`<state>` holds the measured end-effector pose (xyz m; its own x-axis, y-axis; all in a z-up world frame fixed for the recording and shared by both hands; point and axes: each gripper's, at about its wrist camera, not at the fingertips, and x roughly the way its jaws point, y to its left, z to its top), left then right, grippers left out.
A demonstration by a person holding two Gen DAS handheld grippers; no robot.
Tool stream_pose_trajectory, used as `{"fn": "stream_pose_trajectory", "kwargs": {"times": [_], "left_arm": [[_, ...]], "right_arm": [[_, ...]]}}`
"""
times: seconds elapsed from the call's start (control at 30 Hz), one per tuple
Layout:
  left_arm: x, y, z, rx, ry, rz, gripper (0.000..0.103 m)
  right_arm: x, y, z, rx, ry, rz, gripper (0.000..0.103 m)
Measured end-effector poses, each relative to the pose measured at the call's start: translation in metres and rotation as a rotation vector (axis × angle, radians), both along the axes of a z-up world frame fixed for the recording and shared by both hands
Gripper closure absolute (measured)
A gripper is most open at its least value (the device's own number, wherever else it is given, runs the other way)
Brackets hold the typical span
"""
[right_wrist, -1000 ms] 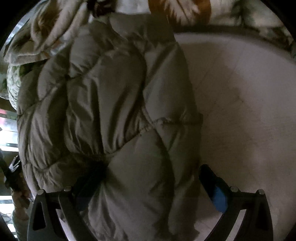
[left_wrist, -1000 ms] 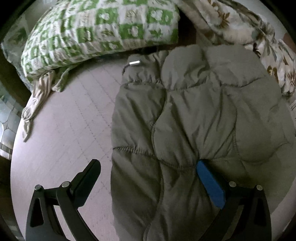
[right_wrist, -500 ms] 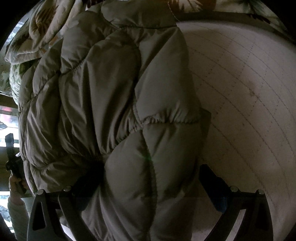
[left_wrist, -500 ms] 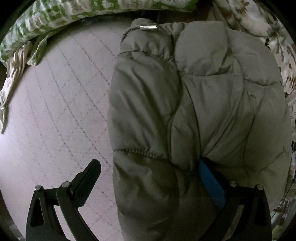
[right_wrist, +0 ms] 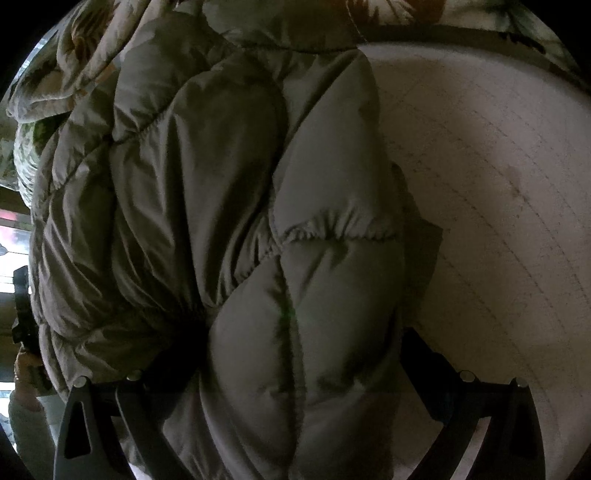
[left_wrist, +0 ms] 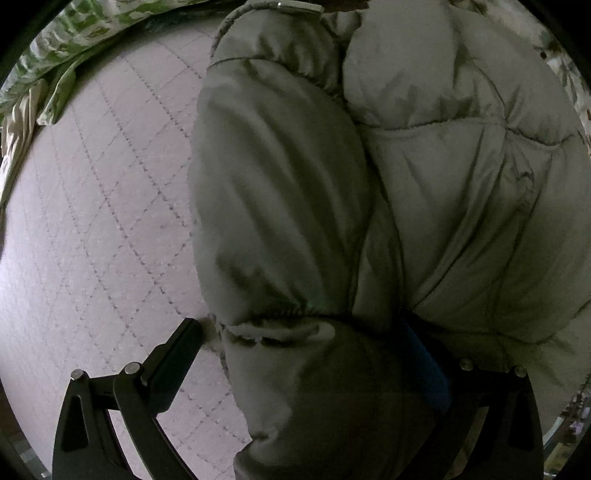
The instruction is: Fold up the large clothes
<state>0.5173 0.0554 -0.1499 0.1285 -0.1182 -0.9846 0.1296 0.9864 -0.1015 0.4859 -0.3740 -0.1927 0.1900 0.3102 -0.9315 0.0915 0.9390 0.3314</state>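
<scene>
A grey-olive quilted puffer jacket (left_wrist: 424, 166) lies bunched on a pale quilted mattress (left_wrist: 92, 221). My left gripper (left_wrist: 303, 339) is open and straddles the jacket's near left edge. Its blue-padded finger (left_wrist: 424, 358) presses into the padding, and the other finger (left_wrist: 177, 350) sits just off the hem over the mattress. In the right wrist view the jacket (right_wrist: 221, 166) bulges between the fingers of my open right gripper (right_wrist: 295, 350). One of its fingers (right_wrist: 424, 354) is beside the jacket's right edge; the other is mostly buried under fabric. A metal cord end (left_wrist: 295, 5) shows at the jacket's far edge.
A green patterned pillow (left_wrist: 74, 37) lies at the far left and a floral quilt (right_wrist: 295, 14) along the head of the bed. Bare mattress (right_wrist: 498, 184) spreads to the right of the jacket. A hand (right_wrist: 26, 369) holding the other gripper shows at the left edge.
Both grippers have moved forward and closer onto the jacket, which now fills more of each view and bulges higher. The pillow has slid toward the top edge. Finger spread is unchanged.
</scene>
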Motion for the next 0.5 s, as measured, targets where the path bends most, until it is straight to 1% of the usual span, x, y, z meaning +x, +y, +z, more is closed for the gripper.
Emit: {"fn": "stream_pose_trajectory", "kwargs": {"times": [0.03, 0.07, 0.1, 0.13, 0.17, 0.2, 0.23, 0.27, 0.3, 0.33, 0.37, 0.4, 0.5], "left_arm": [[0.001, -0.001, 0.000, -0.001, 0.001, 0.002, 0.000], [0.001, -0.002, 0.000, -0.002, 0.002, 0.001, 0.000], [0.002, -0.003, 0.001, -0.010, -0.001, 0.000, 0.001], [0.000, -0.004, 0.001, -0.024, -0.003, 0.003, 0.003], [0.000, -0.004, 0.003, -0.052, -0.004, 0.002, 0.016], [-0.002, -0.006, 0.009, -0.092, -0.013, -0.008, 0.028], [-0.004, -0.007, 0.013, -0.091, -0.022, -0.015, 0.031], [-0.006, -0.008, 0.015, -0.086, -0.029, -0.018, 0.038], [-0.008, -0.012, 0.019, -0.078, -0.042, -0.021, 0.044], [-0.009, -0.014, 0.022, -0.074, -0.050, -0.022, 0.049], [-0.011, -0.018, 0.028, -0.070, -0.066, -0.029, 0.058], [-0.013, -0.022, 0.034, -0.053, -0.086, -0.043, 0.063], [-0.025, -0.034, 0.049, -0.010, -0.134, -0.050, 0.070]], "right_arm": [[0.000, 0.003, 0.000, -0.010, -0.007, -0.001, 0.000], [0.000, 0.005, 0.002, -0.013, -0.019, -0.004, 0.004], [-0.001, 0.006, 0.004, 0.006, -0.033, -0.004, 0.010], [-0.003, 0.006, 0.009, 0.031, -0.048, -0.006, 0.026], [-0.006, 0.007, 0.015, 0.052, -0.065, -0.010, 0.038], [-0.008, 0.008, 0.018, 0.046, -0.073, -0.006, 0.043], [-0.010, 0.011, 0.022, 0.038, -0.086, 0.003, 0.050], [-0.012, 0.012, 0.025, 0.037, -0.097, 0.005, 0.055], [-0.013, 0.012, 0.027, 0.044, -0.104, -0.003, 0.056], [-0.016, 0.011, 0.029, 0.053, -0.111, -0.013, 0.060], [-0.019, 0.010, 0.032, 0.053, -0.121, -0.016, 0.063], [-0.023, 0.011, 0.036, 0.048, -0.136, -0.014, 0.064], [-0.030, 0.011, 0.046, 0.041, -0.161, -0.022, 0.070]]}}
